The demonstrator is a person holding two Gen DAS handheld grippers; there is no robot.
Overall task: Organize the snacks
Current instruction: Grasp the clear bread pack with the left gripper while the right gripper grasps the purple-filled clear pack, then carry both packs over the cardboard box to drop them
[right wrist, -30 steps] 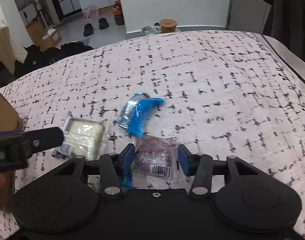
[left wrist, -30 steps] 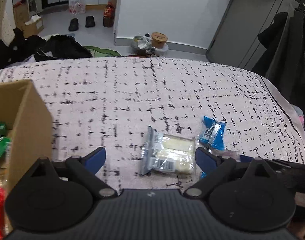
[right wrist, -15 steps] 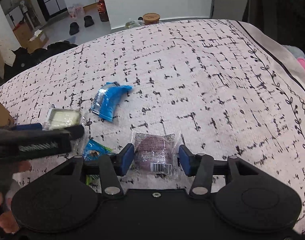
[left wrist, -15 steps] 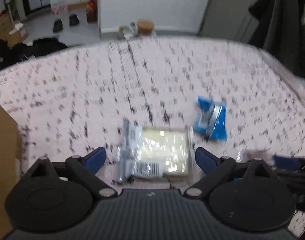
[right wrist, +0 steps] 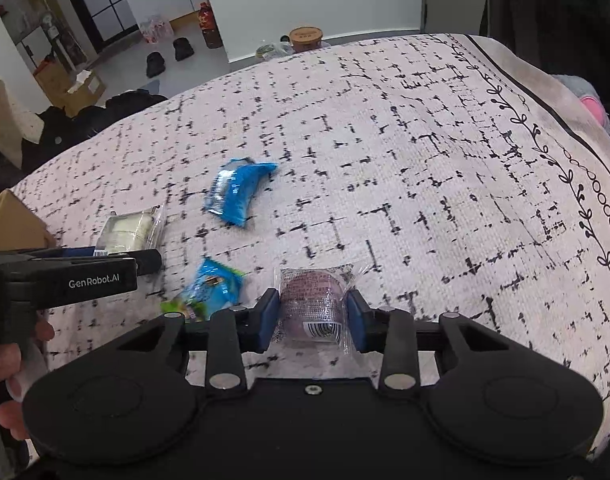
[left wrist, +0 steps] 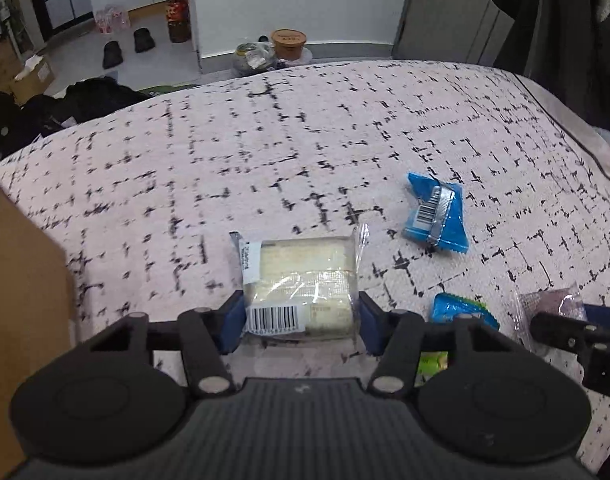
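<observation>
Pink woven cloth with black dash pattern point(right wrist: 425, 152) covers the whole work surface. Brown cardboard box point(left wrist: 21, 300) sits at its left edge; only the outer wall shows, so contents can't be told.

Step in hand, as I read it: double pick. Both grippers are at cloth level, each around 1 snack.

Left gripper point(left wrist: 301, 316): blue pads against both sides of the clear-wrapped pale yellow cake block with barcode label point(left wrist: 301, 280), jaws clamped on it, pack not lifted off the cloth.

Right gripper point(right wrist: 312, 318): jaws clenched on the clear-wrapped round purple bun point(right wrist: 311, 300), wrapper pinched at both sides.

2 snacks left loose: shiny blue foil packet point(right wrist: 237, 192) farther out on the cloth, and blue-and-green crinkled packet point(right wrist: 209, 292) between the 2 grippers, touching neither.

Next move likely: lift both, carry to the box. Wrappers are slick; the grip could slip off film rather than product, so lift slowly.
</observation>
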